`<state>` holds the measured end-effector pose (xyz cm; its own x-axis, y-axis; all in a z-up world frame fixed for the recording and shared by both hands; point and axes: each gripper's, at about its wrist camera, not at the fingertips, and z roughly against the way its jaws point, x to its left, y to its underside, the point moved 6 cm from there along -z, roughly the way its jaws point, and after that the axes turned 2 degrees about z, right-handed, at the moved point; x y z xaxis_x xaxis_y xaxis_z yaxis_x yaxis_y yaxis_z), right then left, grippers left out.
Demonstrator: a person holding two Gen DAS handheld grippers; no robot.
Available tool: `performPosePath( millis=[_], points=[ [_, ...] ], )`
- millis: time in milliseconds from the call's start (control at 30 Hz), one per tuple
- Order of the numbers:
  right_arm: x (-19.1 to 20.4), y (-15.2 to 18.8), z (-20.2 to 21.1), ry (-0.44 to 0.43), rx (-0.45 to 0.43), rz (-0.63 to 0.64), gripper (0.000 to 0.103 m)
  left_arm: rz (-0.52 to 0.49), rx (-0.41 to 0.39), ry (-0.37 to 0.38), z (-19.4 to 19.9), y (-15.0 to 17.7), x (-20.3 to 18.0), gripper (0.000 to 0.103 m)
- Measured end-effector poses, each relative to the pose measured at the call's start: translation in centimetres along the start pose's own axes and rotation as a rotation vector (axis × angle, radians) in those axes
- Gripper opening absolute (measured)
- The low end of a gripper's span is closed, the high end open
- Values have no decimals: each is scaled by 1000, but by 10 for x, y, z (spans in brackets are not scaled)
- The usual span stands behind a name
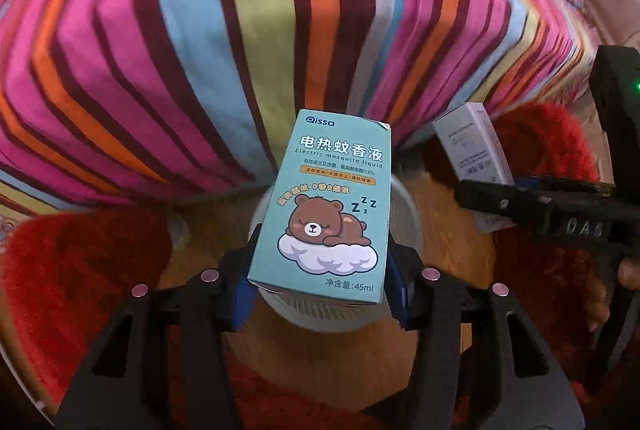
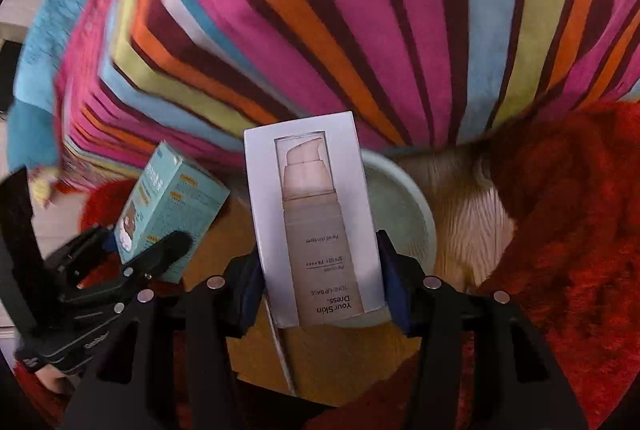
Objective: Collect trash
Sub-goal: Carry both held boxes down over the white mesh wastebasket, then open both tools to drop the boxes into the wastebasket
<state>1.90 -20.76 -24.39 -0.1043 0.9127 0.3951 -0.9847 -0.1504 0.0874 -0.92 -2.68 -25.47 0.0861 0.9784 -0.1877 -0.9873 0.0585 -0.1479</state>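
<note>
My left gripper (image 1: 320, 286) is shut on a teal mosquito-liquid box (image 1: 326, 206) with a sleeping bear on it, held above a pale round bin (image 1: 404, 226). My right gripper (image 2: 320, 294) is shut on a white skin-cream box (image 2: 316, 222) showing a pump bottle, also above the bin (image 2: 404, 206). In the left wrist view the white box (image 1: 474, 158) and right gripper (image 1: 532, 198) show at the right. In the right wrist view the teal box (image 2: 172, 214) and left gripper (image 2: 132, 262) show at the left.
A bed with a bright striped cover (image 1: 240, 42) fills the top of both views. A red shaggy rug (image 2: 568, 230) lies on the wooden floor (image 2: 348, 354) around the bin.
</note>
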Motion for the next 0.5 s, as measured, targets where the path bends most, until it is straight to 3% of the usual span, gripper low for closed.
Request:
performPosePath(
  millis=[267, 500],
  points=[
    [-1, 2, -44, 46, 193, -15, 49, 18, 191, 7, -52, 14, 0, 52],
    [-13, -3, -73, 80, 264, -66, 49, 81, 343, 5, -86, 25, 10, 52]
  ],
)
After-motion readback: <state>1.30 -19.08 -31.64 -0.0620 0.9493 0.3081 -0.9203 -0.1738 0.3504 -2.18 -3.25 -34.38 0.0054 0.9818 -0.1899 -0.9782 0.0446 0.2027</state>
